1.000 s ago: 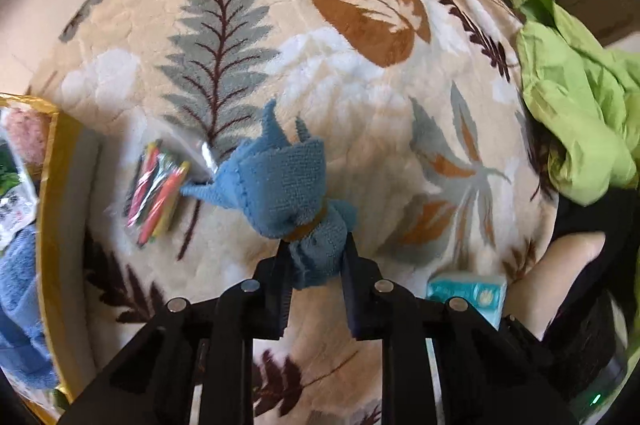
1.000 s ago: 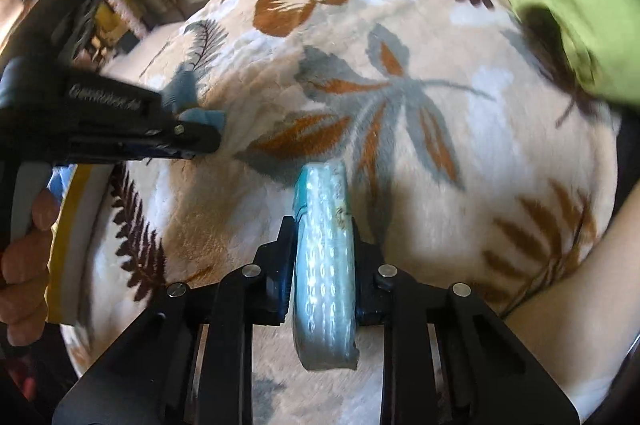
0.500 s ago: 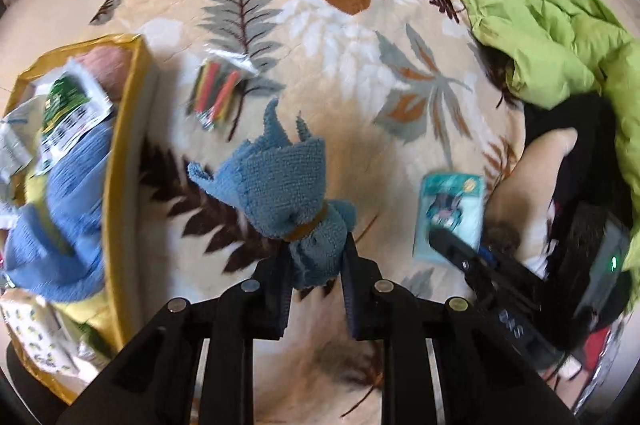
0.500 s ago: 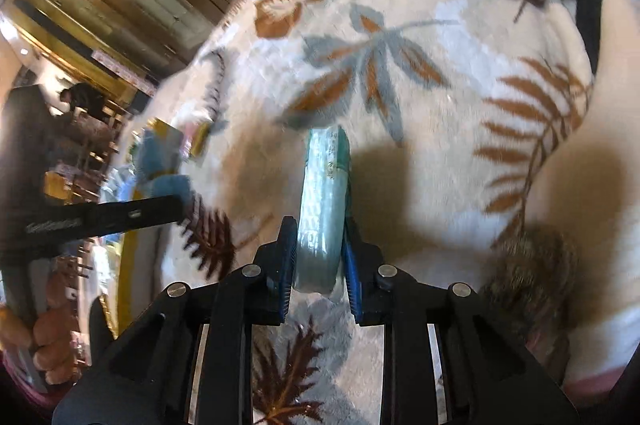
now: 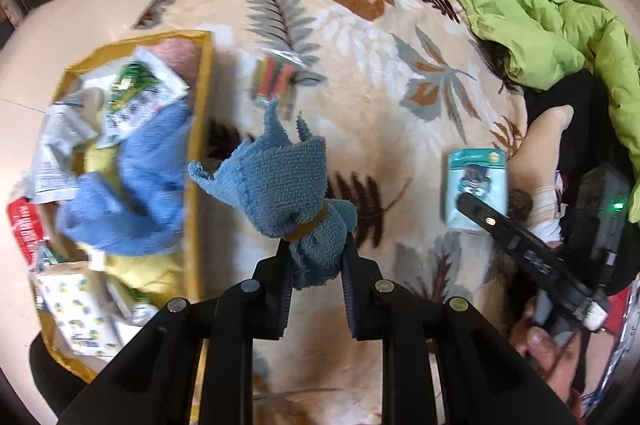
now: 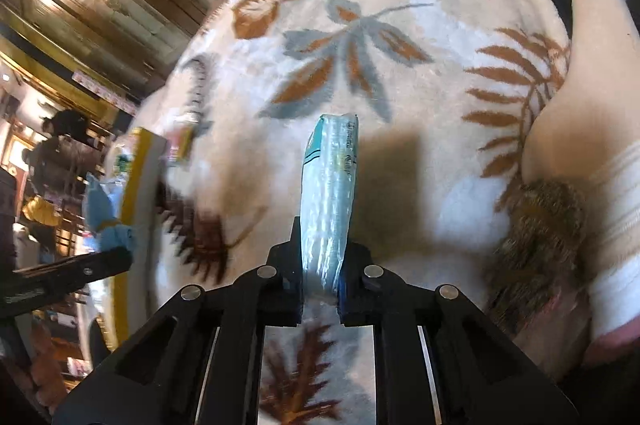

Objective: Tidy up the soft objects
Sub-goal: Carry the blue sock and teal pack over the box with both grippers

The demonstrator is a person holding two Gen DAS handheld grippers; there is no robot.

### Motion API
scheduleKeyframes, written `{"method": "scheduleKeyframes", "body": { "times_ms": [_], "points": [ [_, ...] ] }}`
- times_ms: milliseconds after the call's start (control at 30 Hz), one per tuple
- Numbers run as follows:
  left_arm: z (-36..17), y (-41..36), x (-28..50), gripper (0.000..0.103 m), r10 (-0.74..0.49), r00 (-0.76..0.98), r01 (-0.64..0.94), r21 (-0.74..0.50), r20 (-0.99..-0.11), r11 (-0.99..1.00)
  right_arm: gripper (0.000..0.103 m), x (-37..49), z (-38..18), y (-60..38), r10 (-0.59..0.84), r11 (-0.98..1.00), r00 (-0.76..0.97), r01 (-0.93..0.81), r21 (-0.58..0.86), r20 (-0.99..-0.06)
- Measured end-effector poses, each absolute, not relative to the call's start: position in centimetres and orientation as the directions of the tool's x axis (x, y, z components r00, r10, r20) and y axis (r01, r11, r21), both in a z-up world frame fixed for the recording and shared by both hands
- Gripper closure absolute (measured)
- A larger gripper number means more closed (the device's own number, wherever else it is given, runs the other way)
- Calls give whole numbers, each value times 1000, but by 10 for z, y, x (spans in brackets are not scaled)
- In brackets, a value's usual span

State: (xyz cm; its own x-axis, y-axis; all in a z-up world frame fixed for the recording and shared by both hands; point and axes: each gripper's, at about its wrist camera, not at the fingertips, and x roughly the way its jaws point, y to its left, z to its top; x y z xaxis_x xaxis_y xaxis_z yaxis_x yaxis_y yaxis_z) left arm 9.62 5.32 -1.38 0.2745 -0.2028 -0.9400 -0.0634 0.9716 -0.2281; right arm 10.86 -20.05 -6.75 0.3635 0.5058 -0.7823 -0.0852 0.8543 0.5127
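We pinch the blue cloth (image 5: 288,193) in our left gripper (image 5: 316,265), probably nearer the box (image 5: 198,129) lying leftward than our right gripper (image 6: 320,281), which clamps the tissue pack (image 6: 328,193).

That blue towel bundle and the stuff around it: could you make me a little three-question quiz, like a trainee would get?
1. True or false: the left gripper is shut on the blue towel bundle.
2. What does the right gripper hold?
A. the tissue pack
B. the green jacket
C. the packet of coloured sticks
3. Fill in: the yellow-rimmed box lies to the ____ of the towel bundle in the left wrist view.

Key: 1 true; 2 A; 3 left.
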Motion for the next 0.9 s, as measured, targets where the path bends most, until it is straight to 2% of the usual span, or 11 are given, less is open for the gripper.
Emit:
{"method": "scheduleKeyframes", "body": {
  "times_ms": [267,533,900],
  "points": [
    [-2,126,82,82,-100,325,-168,-162,-940,973,92,93,-26,-132,666,744,309,-215,632,-679],
    [-7,191,71,82,20,335,-279,-79,-942,957,92,92,-11,-23,755,653,196,-326,684,-626],
    [-34,217,66,82,66,307,-333,-42,-950,942,91,92,-28,70,745,633,78,-393,667,-662]
  ]
}}
